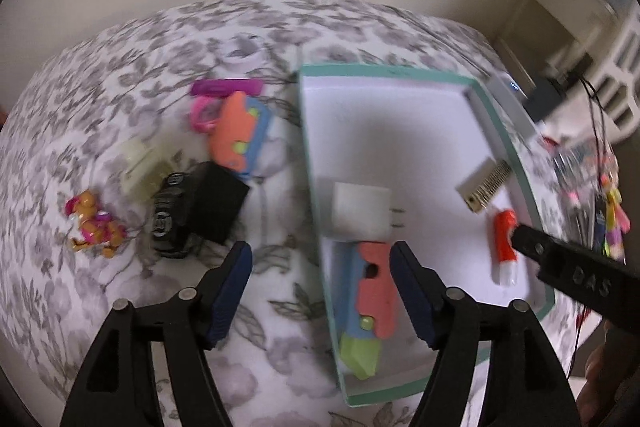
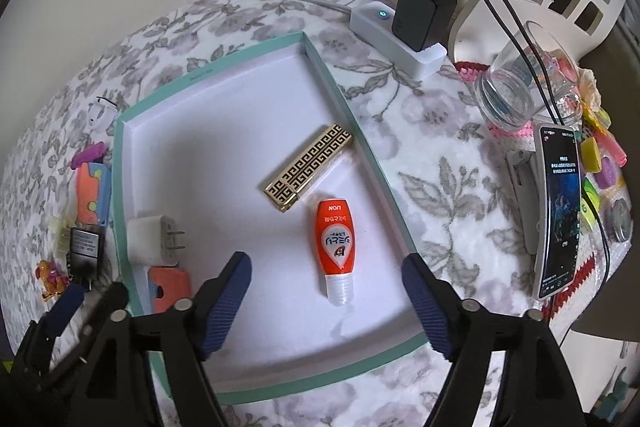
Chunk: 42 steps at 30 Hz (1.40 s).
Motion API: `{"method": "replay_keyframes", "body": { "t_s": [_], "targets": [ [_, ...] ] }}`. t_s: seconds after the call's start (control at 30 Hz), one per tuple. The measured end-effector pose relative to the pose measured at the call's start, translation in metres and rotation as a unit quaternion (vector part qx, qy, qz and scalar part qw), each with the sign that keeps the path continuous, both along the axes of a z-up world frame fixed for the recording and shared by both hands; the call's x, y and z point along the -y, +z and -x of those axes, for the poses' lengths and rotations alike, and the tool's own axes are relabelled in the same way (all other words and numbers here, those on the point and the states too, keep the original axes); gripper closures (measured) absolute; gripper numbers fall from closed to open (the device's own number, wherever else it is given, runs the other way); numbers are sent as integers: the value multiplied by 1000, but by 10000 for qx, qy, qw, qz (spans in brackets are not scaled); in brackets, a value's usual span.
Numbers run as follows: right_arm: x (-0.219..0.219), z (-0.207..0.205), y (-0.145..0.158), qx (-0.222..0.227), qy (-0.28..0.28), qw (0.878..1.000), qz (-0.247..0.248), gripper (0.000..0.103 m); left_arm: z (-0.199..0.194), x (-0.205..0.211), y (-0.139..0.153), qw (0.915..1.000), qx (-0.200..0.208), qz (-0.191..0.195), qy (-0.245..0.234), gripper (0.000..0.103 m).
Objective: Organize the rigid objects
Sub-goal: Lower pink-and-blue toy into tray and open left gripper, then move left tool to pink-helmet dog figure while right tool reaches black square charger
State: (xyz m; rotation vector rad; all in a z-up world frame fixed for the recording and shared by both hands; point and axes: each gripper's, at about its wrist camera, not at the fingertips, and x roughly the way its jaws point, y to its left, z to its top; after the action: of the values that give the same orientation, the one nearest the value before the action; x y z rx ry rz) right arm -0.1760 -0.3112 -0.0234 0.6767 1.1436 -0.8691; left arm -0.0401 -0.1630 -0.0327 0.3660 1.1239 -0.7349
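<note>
A teal-rimmed white tray (image 1: 306, 131) (image 2: 120, 187) lies on the floral cloth. In it are a white plug adapter (image 1: 362, 211) (image 2: 150, 241), an orange-blue toy knife with a green tip (image 1: 370, 303) (image 2: 170, 285), a gold patterned case (image 1: 486, 185) (image 2: 308, 167) and an orange tube (image 1: 505, 247) (image 2: 335, 249). My left gripper (image 1: 320, 291) is open and empty over the tray's left wall, above the knife. My right gripper (image 2: 326, 303) is open and empty just in front of the orange tube. Left of the tray lie a second toy knife (image 1: 240, 131), a black charger (image 1: 200, 207), a pink clip (image 1: 226, 87) and a small figurine (image 1: 94, 225).
A white tape roll (image 1: 242, 53) lies at the back. Right of the tray stand a white power strip with a black adapter (image 2: 404, 27), a glass jar (image 2: 524, 83), a phone on a stand (image 2: 558, 211) and several small colourful items (image 2: 600, 163). A wall runs behind.
</note>
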Motion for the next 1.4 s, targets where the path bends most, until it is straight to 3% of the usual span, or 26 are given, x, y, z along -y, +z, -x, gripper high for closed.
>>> {"method": "replay_keyframes", "body": {
  "t_s": [0.07, 0.2, 0.33, 0.4, 0.5, 0.67, 0.77, 1.07, 1.4],
  "targets": [
    [-1, -1, 1, 16, 30, 10000, 34, 14, -9, -6, 1, 9997, 28, -5, 230, 15],
    [-3, -4, 1, 19, 97, 9999, 96, 11, -23, -17, 4, 9985, 39, -14, 541, 15],
    [-5, -7, 2, 98, 140, 9998, 88, 10, -42, -32, 8, 9957, -201, 132, 896, 15],
    [-7, -9, 1, 149, 202, 9996, 94, 3, -52, -40, 11, 9934, -268, 192, 1098, 15],
    [-12, -15, 1, 234, 335, 9991, 85, 1, -68, -55, 13, 9887, -310, 199, 1451, 15],
    [-19, -24, -1, 360, 414, 9985, 88, 0, -95, -88, 10, 9752, -569, 231, 2127, 14],
    [-24, -31, 1, 717, 507, 9961, -28, 0, -106, -106, 9, 9678, -534, 144, 2457, 14],
    [-52, -62, 15, 1259, 1069, 9863, 10, 0, -136, -154, 2, 9459, -645, 9, 3179, 13],
    [-93, -104, 34, 1695, 1624, 9718, 204, 0, -156, -190, 4, 9336, -571, -15, 3537, 13]
  ]
}}
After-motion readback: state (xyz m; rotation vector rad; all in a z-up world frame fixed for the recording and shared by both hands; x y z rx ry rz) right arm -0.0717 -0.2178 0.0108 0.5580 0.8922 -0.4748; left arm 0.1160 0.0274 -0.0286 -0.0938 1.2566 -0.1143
